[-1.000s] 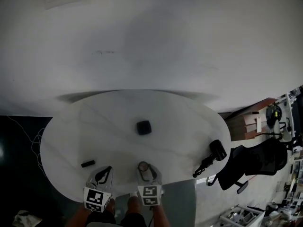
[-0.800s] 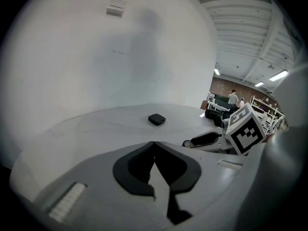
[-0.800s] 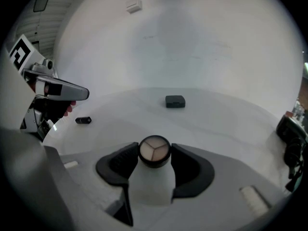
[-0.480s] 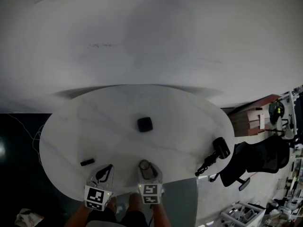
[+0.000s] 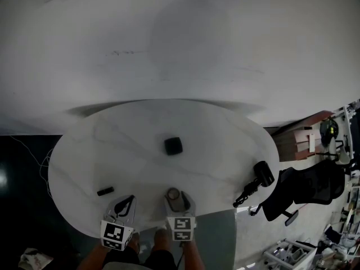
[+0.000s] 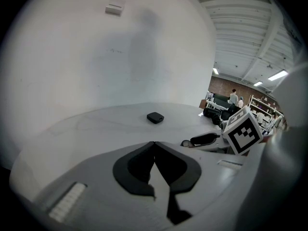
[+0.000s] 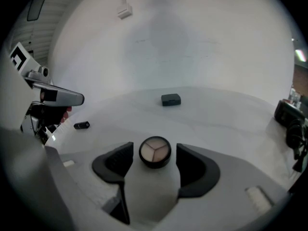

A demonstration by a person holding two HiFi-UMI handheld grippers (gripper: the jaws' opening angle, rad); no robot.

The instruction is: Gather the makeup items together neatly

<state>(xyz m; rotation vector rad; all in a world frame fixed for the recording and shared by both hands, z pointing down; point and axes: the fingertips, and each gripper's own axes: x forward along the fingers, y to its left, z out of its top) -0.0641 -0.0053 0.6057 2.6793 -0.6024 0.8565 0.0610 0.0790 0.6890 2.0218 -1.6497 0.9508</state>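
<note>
At the near edge of the round white surface (image 5: 219, 134), the left tool (image 6: 154, 146) has its jaws pressed together, empty. Beside it, the right tool (image 7: 154, 154) is opening, with a round eyeshadow compact (image 7: 155, 151) standing untouched between its jaws. A small black tube (image 5: 104, 192) lies further left, and a black square case (image 5: 172, 145) sits mid-surface.

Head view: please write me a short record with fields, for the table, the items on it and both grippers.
table: round, white
centre: black compact
left part: small black tube
right edge: hair dryer
left gripper: shut, empty
right gripper: jaws opening, round palette between them, pads clear of it
</note>
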